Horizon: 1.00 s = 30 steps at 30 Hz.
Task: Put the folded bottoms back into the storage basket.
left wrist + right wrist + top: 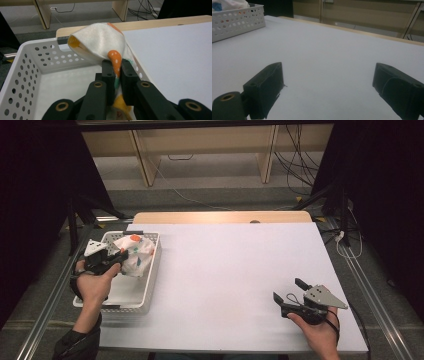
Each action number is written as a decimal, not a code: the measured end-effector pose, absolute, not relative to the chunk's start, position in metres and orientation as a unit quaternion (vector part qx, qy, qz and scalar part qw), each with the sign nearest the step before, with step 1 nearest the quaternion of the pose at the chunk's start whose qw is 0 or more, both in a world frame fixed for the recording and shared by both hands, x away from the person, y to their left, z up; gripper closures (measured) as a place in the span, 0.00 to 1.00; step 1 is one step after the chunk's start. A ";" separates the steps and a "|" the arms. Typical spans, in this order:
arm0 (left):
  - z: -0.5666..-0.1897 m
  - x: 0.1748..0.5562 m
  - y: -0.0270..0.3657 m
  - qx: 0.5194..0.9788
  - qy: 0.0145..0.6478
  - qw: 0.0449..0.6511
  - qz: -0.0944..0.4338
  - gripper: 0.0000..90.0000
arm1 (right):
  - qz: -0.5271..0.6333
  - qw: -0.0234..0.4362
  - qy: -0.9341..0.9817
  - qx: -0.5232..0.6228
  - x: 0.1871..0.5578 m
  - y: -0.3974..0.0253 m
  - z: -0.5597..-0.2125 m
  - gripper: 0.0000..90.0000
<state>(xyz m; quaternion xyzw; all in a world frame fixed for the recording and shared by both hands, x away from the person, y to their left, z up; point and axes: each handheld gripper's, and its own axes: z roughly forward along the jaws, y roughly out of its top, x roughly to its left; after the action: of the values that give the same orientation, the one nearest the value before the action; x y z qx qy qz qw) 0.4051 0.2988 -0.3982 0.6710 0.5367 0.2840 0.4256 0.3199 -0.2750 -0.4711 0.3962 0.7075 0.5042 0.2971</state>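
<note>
Spotted cloth (100, 42) clamped in left tongs (116, 70) over white basket (27, 67), lower folds hidden, right tongs (328, 82) apart.

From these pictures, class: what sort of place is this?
Probably a lab or recording room: a plain white table with a basket and cloth, loose cables on the floor, dark curtains at both sides.

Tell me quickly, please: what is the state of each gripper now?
Left gripper: closed on the white cloth above the basket.
Right gripper: open, holding nothing, over the table.
</note>
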 end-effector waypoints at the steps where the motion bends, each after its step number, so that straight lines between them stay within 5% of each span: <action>1: -0.399 0.405 0.299 0.671 0.538 0.426 0.283 0.92 | 0.509 0.298 0.705 0.395 0.320 -0.274 -0.472 0.12; 30: -0.418 0.414 0.296 0.691 0.549 0.395 0.257 0.92 | 0.504 0.298 0.707 0.397 0.320 -0.275 -0.471 0.12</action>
<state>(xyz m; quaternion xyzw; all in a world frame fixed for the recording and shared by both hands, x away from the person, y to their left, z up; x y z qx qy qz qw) 0.4135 0.2963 -0.4183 0.6907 0.5485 0.2567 0.3952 0.3200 -0.2751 -0.4711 0.3966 0.7075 0.5035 0.2977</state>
